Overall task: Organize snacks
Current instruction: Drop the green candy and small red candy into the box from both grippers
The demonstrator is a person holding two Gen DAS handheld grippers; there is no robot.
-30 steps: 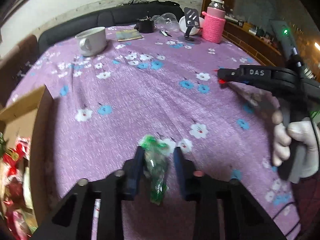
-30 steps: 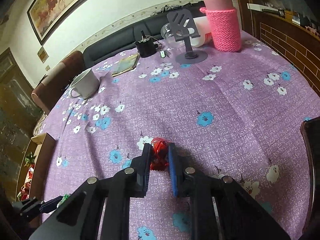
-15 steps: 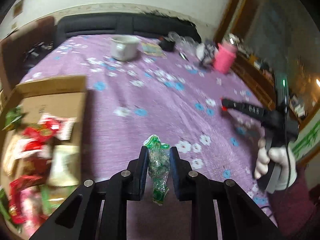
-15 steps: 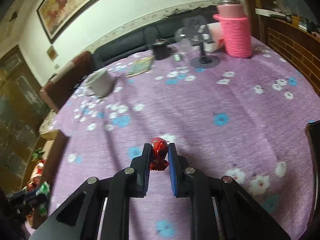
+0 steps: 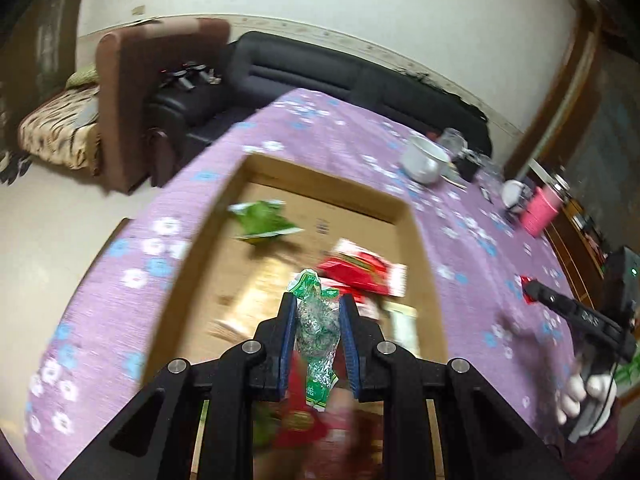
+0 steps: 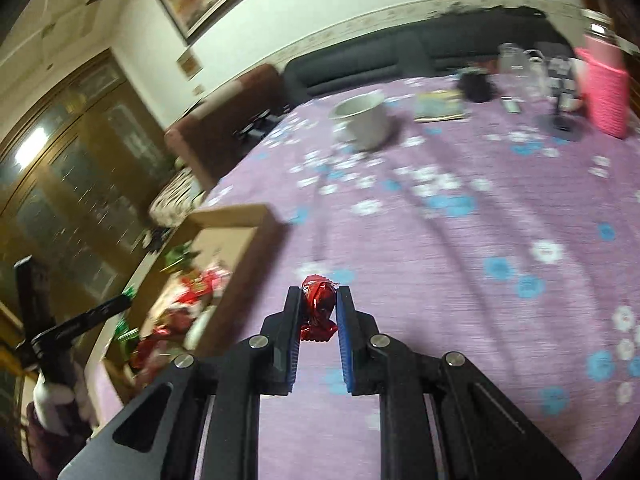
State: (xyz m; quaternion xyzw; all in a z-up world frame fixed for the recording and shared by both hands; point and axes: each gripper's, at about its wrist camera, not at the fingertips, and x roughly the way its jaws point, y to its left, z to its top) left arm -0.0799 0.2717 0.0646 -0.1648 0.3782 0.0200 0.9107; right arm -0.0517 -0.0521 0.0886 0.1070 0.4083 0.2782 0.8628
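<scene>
My left gripper (image 5: 318,304) is shut on a green-and-clear snack packet (image 5: 317,332) and holds it above the open cardboard box (image 5: 320,184). The box holds a green packet (image 5: 262,222), a red packet (image 5: 360,270) and several other snacks. My right gripper (image 6: 319,296) is shut on a small red foil candy (image 6: 317,308) above the purple flowered tablecloth (image 6: 460,240), to the right of the box (image 6: 240,248). The right gripper also shows in the left wrist view (image 5: 532,294) with the red candy at its tip.
A white mug (image 6: 364,120), a booklet (image 6: 440,106), a black cup (image 6: 476,86), glassware (image 6: 516,68), a phone stand (image 6: 560,120) and a pink knit-sleeved bottle (image 6: 606,88) stand at the table's far side. A brown armchair (image 5: 140,92) and dark sofa (image 5: 320,76) lie beyond.
My left gripper has swung left with the green packet, from over the tablecloth to over the box. My right gripper has moved left toward the box with the red candy.
</scene>
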